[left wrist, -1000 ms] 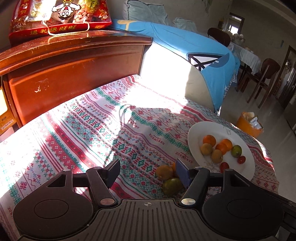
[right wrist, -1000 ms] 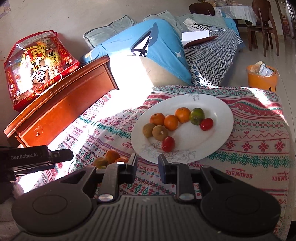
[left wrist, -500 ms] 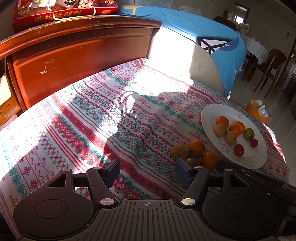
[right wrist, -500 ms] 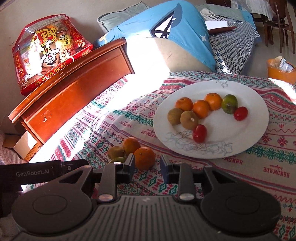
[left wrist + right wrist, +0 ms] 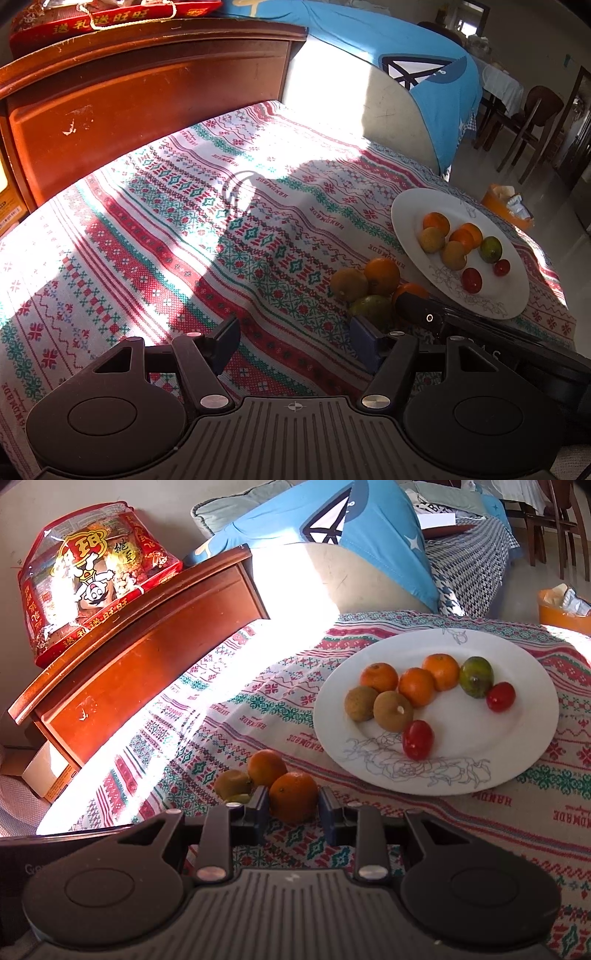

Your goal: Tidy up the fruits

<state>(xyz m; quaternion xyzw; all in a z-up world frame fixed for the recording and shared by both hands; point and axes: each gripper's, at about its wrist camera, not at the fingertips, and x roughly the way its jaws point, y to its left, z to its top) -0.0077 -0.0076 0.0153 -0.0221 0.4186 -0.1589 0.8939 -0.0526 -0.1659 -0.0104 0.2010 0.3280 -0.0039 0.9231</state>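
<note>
In the left wrist view, the left gripper (image 5: 293,341) sits low in the frame with its two blue-tipped fingers spread wide apart over the patterned cloth (image 5: 155,236), holding nothing; its right finger tip lies just beside a greenish fruit (image 5: 369,306). That fruit belongs to a small cluster on the cloth at lower right of centre, with a brown fruit (image 5: 347,283) and an orange (image 5: 382,270) behind it and a second orange (image 5: 410,291) partly hidden by the dark body of the other gripper reaching in from the right edge. The cloth is striped in red, green and white, half in bright sun and half in shadow. A reddish wooden headboard (image 5: 147,92) fills the upper left, a blue cushion (image 5: 413,66) the upper right. A white plate (image 5: 513,295) at right carries seven fruits. In the right wrist view, the right gripper (image 5: 292,805) is low at centre, its fingers part-open on either side of the nearest orange (image 5: 293,794); whether the pads touch its skin I cannot tell. Behind it to the left sit the other orange (image 5: 266,766) and the brown fruit (image 5: 232,782). The plate (image 5: 524,753) at right holds three oranges, two brown fruits, one green fruit and two small red ones. A red snack bag (image 5: 92,576) rests on the headboard (image 5: 147,657) at upper left, and an orange bin (image 5: 563,605) stands at the right edge.
</note>
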